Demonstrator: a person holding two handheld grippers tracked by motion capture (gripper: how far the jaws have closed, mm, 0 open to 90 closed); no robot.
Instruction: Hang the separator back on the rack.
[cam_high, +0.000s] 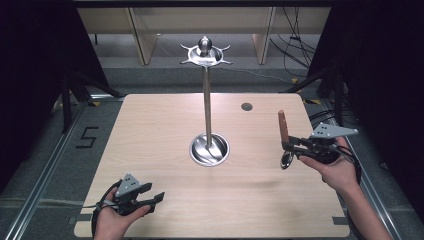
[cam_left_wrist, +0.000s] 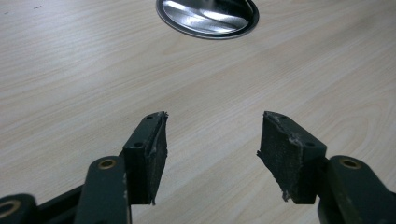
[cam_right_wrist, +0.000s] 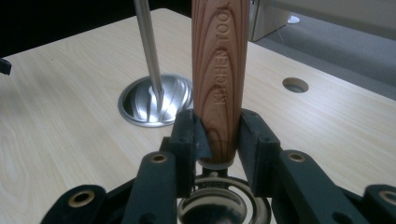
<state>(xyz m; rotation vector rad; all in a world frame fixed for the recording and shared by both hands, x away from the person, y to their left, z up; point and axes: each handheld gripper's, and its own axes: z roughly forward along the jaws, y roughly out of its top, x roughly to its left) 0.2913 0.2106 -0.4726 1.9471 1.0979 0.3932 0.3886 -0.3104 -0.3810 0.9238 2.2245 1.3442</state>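
While the left gripper (cam_high: 159, 198) rests open at the table's (cam_high: 150, 130) near left, the right gripper (cam_high: 286, 145) clamps a wooden-handled kitchen tool (cam_high: 283, 126) upright, right of the steel stand (cam_high: 207, 107).

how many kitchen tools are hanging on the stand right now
0. The stand's top hooks look bare; the one wooden-handled tool is clamped upright in the right gripper, right of the stand.

Wooden-handled utensil (cam_right_wrist: 220, 79) between jaws
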